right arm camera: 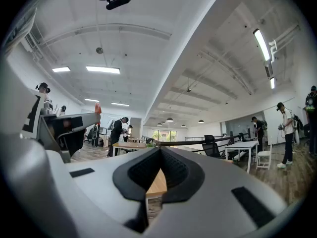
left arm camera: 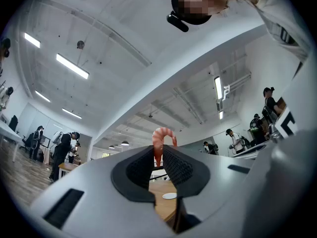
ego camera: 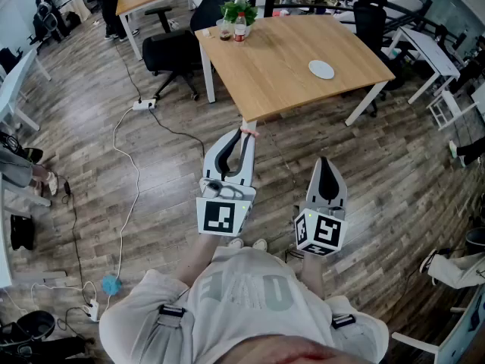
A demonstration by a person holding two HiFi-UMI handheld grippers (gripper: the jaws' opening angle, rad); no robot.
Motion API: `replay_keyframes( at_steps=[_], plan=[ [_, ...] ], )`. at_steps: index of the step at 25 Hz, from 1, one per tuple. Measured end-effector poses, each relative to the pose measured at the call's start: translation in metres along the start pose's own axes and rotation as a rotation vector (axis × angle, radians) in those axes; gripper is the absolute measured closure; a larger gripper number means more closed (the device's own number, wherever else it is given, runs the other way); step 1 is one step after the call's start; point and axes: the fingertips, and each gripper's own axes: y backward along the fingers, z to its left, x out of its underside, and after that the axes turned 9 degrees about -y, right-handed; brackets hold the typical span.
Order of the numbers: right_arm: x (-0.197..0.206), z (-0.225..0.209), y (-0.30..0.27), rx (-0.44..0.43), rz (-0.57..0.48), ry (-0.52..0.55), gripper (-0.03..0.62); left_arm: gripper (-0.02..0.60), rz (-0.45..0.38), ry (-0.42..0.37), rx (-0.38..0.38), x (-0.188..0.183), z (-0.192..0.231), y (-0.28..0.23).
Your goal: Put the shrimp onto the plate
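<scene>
A pink curled shrimp (left arm camera: 161, 142) is pinched between the tips of my left gripper (left arm camera: 158, 151), its tail arching above the pads. In the head view the left gripper (ego camera: 245, 136) is held over the floor just short of the wooden table's (ego camera: 280, 70) near corner, with the shrimp (ego camera: 248, 133) at its tip. The small white plate (ego camera: 321, 69) lies on the table's right part, far ahead of both grippers, and it shows low between the left jaws as the plate (left arm camera: 169, 196). My right gripper (ego camera: 324, 161) hangs over the floor to the right, its jaws meeting at the tips with nothing in them (right arm camera: 159, 150).
A potted plant (ego camera: 239, 10) and small bottles stand at the table's far left corner. Black office chairs (ego camera: 170, 51) sit left of the table. A white cable and power strip (ego camera: 144, 105) trail across the wood floor. Other desks and people stand farther off.
</scene>
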Motion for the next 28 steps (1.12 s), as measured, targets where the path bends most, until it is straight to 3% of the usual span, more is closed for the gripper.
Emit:
replay_keyframes(
  at_steps=[7, 12, 20, 28],
  plan=[
    [0.002, -0.007, -0.008, -0.003, 0.012, -0.011, 0.576, 0.523, 0.015, -0.026, -0.018, 0.003, 0.002, -0.01],
    [0.003, -0.02, -0.011, 0.011, 0.013, -0.018, 0.576, 0.522, -0.028, -0.026, -0.002, 0.0, -0.008, -0.024],
    [0.003, -0.063, -0.015, 0.029, -0.001, -0.063, 0.575, 0.523, -0.011, -0.012, 0.032, 0.013, -0.045, -0.052],
    [-0.004, -0.089, -0.024, -0.004, -0.024, -0.017, 0.574, 0.522, -0.016, -0.022, 0.048, 0.02, -0.079, -0.077]
  ],
)
